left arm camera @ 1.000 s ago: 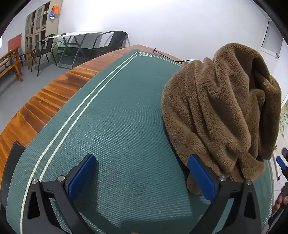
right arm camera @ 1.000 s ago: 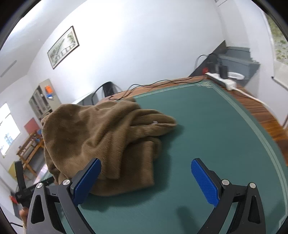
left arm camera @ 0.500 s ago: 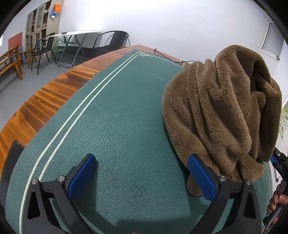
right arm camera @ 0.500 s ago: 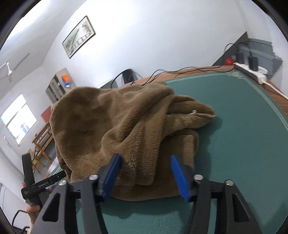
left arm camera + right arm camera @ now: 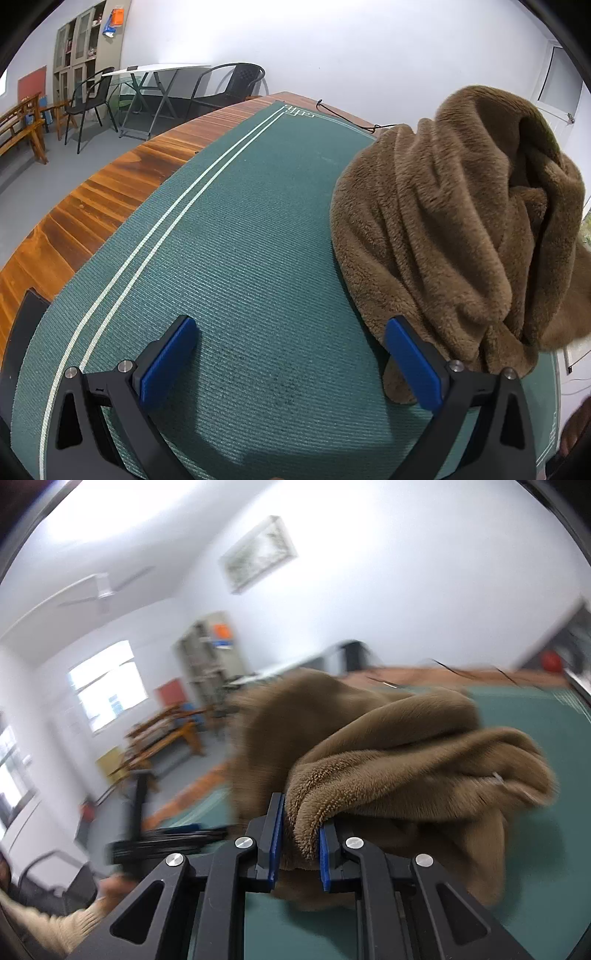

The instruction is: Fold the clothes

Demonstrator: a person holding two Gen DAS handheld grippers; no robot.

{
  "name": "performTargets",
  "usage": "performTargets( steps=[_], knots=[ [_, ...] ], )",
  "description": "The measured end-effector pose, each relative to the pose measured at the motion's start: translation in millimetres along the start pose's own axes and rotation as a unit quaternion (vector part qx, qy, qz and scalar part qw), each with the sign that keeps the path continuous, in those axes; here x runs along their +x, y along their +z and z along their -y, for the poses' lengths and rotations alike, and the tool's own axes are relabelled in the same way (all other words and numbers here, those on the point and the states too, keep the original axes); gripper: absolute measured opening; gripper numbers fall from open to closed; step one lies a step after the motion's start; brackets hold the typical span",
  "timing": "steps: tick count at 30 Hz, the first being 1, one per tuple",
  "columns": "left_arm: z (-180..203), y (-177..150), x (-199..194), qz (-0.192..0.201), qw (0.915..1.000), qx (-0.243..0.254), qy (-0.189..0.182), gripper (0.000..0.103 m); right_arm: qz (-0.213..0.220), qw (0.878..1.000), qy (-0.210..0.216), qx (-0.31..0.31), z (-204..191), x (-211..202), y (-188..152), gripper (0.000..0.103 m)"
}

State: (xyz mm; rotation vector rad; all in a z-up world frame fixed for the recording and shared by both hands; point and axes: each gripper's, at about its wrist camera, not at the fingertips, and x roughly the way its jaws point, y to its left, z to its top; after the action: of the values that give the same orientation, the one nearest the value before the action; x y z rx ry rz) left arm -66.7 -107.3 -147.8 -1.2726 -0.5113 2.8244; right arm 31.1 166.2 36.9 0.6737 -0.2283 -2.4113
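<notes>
A crumpled brown fleece garment (image 5: 454, 229) is heaped on the green mat (image 5: 240, 258), rising at the right of the left wrist view. My left gripper (image 5: 291, 362) hovers open low over the mat, its right fingertip just beside the garment's lower edge, nothing between its fingers. In the right wrist view my right gripper (image 5: 300, 843) is shut on a thick fold of the brown fleece garment (image 5: 406, 760), which is lifted and bunched above the fingers. This view is motion-blurred.
The mat lies on a wooden table (image 5: 85, 210) whose edge runs along the left. Black chairs (image 5: 232, 83) and a small table stand beyond it, with cables (image 5: 354, 122) at the far end. A person's sleeve (image 5: 44, 926) shows at the lower left of the right wrist view.
My right gripper moved in onto the garment, closed on a fold and raised it; the pile now stands taller. The left gripper has stayed open in place.
</notes>
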Motion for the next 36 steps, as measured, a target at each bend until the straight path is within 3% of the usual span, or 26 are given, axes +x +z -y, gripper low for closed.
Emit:
performTargets(
  steps=[6, 9, 13, 17, 25, 28, 32, 36],
  knots=[
    [-1, 0, -2, 0.002, 1.0000, -0.003, -0.001, 0.103, 0.003, 0.992, 0.096, -0.081, -77, -14, -16, 0.018],
    [-3, 0, -2, 0.003, 1.0000, -0.005, -0.001, 0.103, -0.011, 0.990, 0.113, -0.084, -89, -12, -32, 0.018],
    [-3, 0, -5, 0.009, 0.9999, -0.008, -0.002, 0.103, 0.002, 0.992, 0.117, -0.052, -80, -21, -39, 0.018],
    [1, -1, -13, 0.026, 0.9995, 0.005, -0.020, 0.103, 0.061, 0.991, 0.118, -0.031, -73, -50, -23, 0.018],
    [52, -7, -61, 0.090, 0.9907, 0.100, -0.023, 0.103, 0.159, 0.981, 0.110, -0.023, -80, -108, 25, 0.018],
    [72, -6, -83, 0.116, 0.9842, 0.130, -0.030, 0.103, 0.186, 0.976, 0.111, -0.031, -91, -126, 35, 0.018],
    [81, 1, -100, 0.127, 0.9814, 0.135, -0.049, 0.103, 0.220, 0.967, 0.117, -0.055, -113, -151, 44, 0.018],
    [80, -1, -103, 0.134, 0.9808, 0.139, -0.031, 0.103, 0.228, 0.965, 0.095, -0.091, -137, -166, 42, 0.018]
  ],
)
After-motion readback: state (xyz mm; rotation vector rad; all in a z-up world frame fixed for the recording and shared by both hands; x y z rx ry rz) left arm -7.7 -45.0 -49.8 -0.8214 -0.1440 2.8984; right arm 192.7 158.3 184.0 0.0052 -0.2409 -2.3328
